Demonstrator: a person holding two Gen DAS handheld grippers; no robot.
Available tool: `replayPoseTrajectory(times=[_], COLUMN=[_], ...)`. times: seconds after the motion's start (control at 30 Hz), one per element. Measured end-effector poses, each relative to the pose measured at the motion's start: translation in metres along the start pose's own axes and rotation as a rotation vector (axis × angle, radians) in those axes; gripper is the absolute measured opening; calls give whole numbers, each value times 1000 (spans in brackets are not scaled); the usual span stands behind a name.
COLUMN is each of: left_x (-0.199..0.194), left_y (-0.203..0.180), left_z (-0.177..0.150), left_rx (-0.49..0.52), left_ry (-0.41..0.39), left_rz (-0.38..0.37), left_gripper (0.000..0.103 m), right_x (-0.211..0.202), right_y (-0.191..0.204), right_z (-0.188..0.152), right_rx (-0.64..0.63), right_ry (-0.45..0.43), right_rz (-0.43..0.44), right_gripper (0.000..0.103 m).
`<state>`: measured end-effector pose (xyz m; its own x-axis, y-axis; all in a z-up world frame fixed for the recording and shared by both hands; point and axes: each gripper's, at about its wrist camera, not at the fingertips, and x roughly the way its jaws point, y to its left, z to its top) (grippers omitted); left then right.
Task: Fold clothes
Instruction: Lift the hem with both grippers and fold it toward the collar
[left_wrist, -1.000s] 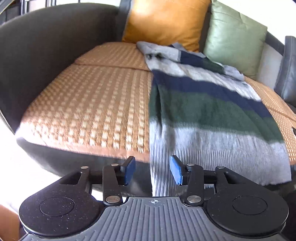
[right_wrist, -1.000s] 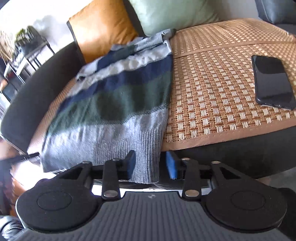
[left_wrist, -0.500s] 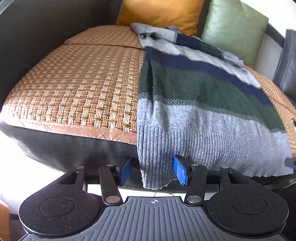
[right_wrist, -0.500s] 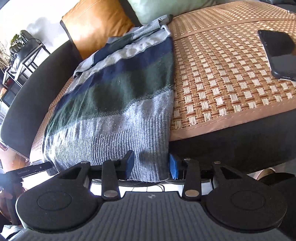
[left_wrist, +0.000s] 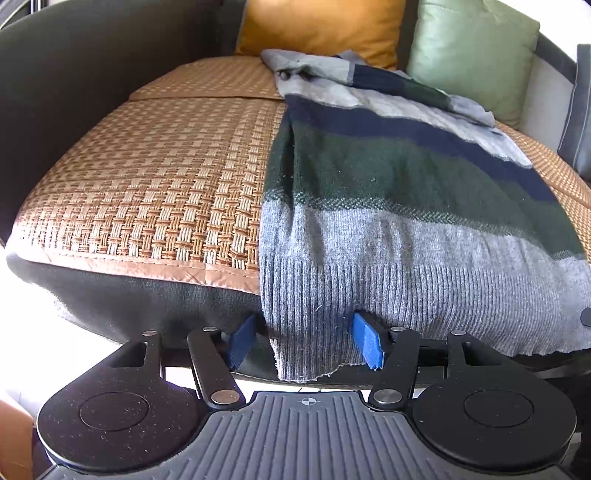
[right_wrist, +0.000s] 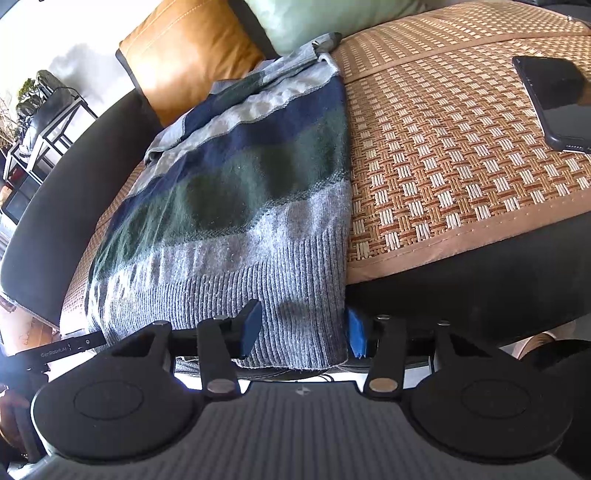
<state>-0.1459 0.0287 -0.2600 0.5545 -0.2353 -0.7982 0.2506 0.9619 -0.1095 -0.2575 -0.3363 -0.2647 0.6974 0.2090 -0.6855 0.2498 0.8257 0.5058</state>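
**Both grippers straddling the sweater's hem corners at the sofa edge**

*Left wrist view.* The left gripper (left_wrist: 306, 341) stands released; its jaws have just been opening, with the near-left corner of the striped sweater (left_wrist: 406, 206) hanging between the blue pads (left_wrist: 365, 343), which do not press it. The sweater lies directly ahead on the woven mat (left_wrist: 147, 184), its ribbed hem draped over the front edge of the seat. Left of the gripper the mat is bare, giving room to carry the hem forward toward the cushions (left_wrist: 321, 26).

*Right wrist view.* The right gripper (right_wrist: 303, 332) is likewise unclenched, jaws just opened wider, the hem's other corner between them; whether the far pad brushes the knit is unclear. To its right a phone (right_wrist: 554, 99) lies on the mat, well apart from the sweater.

*Handling.* The knit is probably soft, limp and light; pinch the ribbed corners, where the fabric is thickest.
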Motion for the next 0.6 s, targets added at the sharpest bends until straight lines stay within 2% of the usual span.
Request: replayPoseTrajectory(times=[0.17, 0.37, 0.43, 0.47, 0.5, 0.53, 0.6], left_x=[0, 1, 0, -1, -2, -4, -9], left_y=[2, 3, 5, 8, 10, 13, 16], left_z=[0, 1, 0, -1, -2, -3, -4], left_rx=[-18, -16, -16, -26, -35, -44, -53], left_ry=[4, 6, 0, 3, 6, 10, 6], left_rz=[-8, -19, -25, -45, -66, -89, -109], left_gripper=[69, 69, 49, 40, 14, 2, 1], right_x=[0, 5, 5, 4, 4, 4, 3], right_y=[4, 4, 4, 2, 1, -3, -10], right_z=[1, 2, 0, -1, -1, -1, 0], right_rx=[0, 3, 3, 3, 3, 22, 61], right_ry=[14, 28, 22, 22, 22, 31, 50], right_rz=[-3, 3, 4, -5, -14, 8, 53], right_gripper=[51, 53, 50, 40, 30, 9, 9])
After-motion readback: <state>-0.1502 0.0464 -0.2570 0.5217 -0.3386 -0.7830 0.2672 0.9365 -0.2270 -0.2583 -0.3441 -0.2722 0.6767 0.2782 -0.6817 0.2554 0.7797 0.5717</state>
